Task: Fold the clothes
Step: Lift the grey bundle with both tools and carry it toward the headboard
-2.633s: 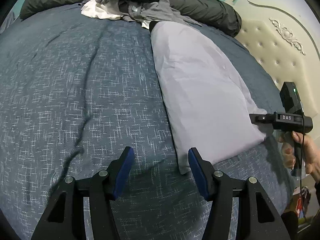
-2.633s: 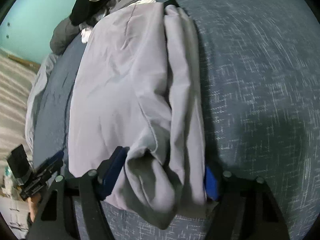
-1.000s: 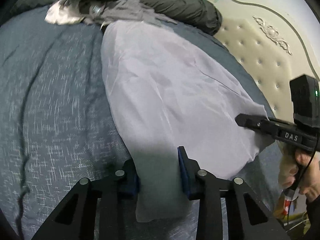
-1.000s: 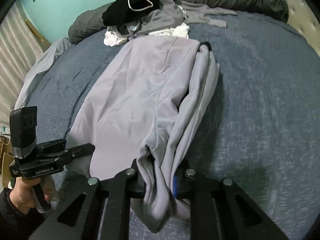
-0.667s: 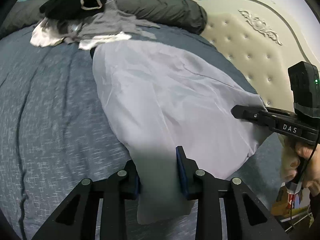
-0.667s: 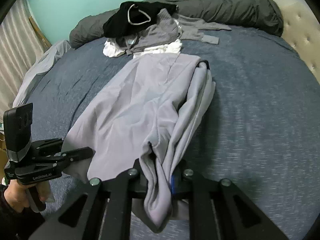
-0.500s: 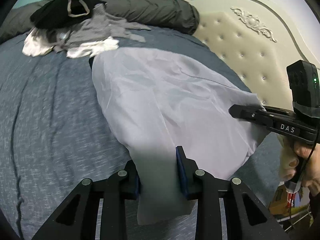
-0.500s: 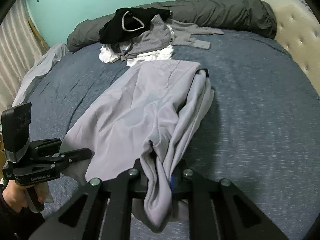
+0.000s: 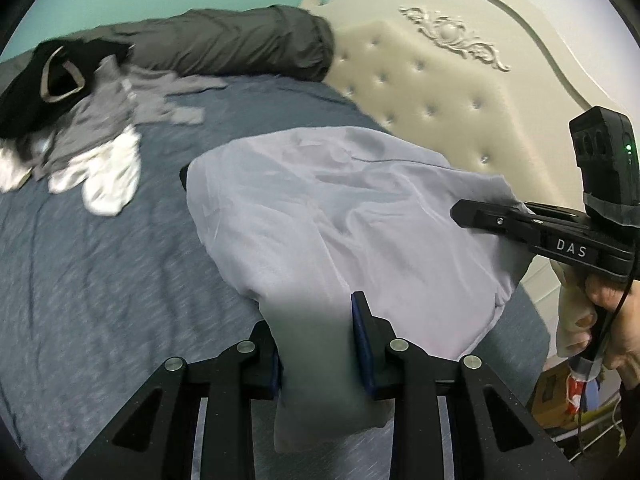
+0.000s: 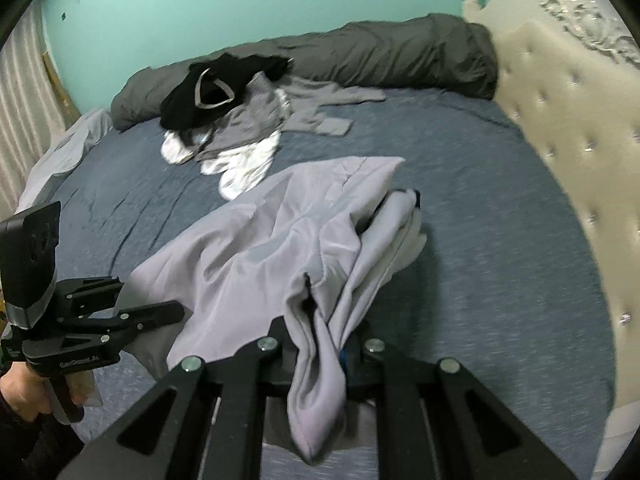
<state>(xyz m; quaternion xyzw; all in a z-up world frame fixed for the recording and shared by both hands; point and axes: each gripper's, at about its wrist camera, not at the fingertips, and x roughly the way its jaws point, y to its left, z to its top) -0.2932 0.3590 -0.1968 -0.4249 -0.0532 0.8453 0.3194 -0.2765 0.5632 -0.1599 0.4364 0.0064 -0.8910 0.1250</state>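
- Grey garment (image 9: 340,216) lies spread across the blue bedspread (image 9: 100,280), its near end lifted off the bed by both of my grippers
- Left gripper (image 9: 316,344) is clamped on one near corner of the garment; I see cloth bunched between the blue pads and a flap hanging below the jaws
- Right gripper (image 10: 320,344) is clamped on the other near edge, where the cloth is gathered into thick folds that droop down past the fingers
- From the right wrist view, my left gripper appears at the lower left with its jaws closed on the cloth, a hand (image 10: 20,392) wrapped round its handle
- From the left wrist view, my right gripper shows at the right edge, fingers pinched on the garment's corner, held in my right hand (image 9: 612,320)
- Far end of the garment rests flat on the bedspread, close to the pile of clothes (image 10: 224,120)
- That pile sits further up the bed: a black top (image 10: 208,92) on a grey shirt (image 10: 256,120), with white cloth (image 10: 244,168) poking out beneath
- Behind the pile a dark grey rolled duvet (image 10: 360,56) runs along the far side of the bed against the turquoise wall (image 10: 240,0)
- Cream tufted headboard (image 9: 440,92) stands to the right of the bed
- On its right side the garment is doubled over itself in a loose ridge, touching the bedspread
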